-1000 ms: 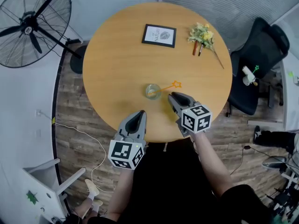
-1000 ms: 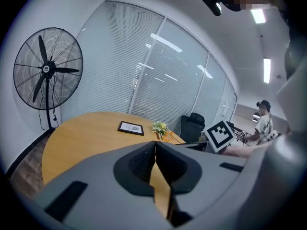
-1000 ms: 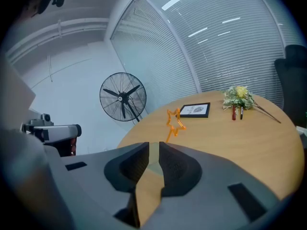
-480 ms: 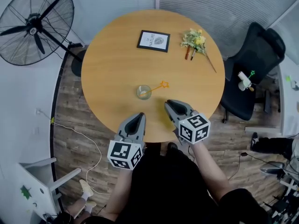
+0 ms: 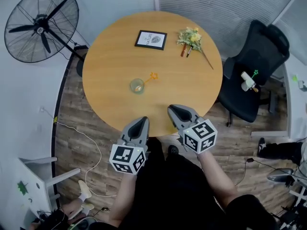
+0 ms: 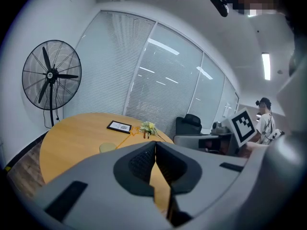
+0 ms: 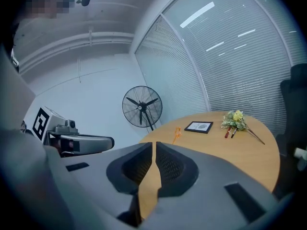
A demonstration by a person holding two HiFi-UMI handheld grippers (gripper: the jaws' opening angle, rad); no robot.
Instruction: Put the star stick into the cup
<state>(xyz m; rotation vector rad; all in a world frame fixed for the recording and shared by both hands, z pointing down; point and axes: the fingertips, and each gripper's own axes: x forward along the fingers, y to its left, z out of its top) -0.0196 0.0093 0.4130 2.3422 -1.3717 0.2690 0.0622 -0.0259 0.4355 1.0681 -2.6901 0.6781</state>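
Wooden round table [image 5: 108, 66] has bare room around cup [image 5: 137, 86] w/ star stick [image 5: 149, 76]; L gripper [image 5: 142, 120] & R gripper [image 5: 174, 110] hover at near edge, both closed, empty.

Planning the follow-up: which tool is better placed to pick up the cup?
Probably left. The cup, stick already in it, sits straight ahead of the left tool; the right tool is off to its side. Both shut.

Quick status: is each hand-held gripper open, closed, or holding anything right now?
Left hand-held gripper: closed, holding nothing.
Right hand-held gripper: closed, holding nothing.
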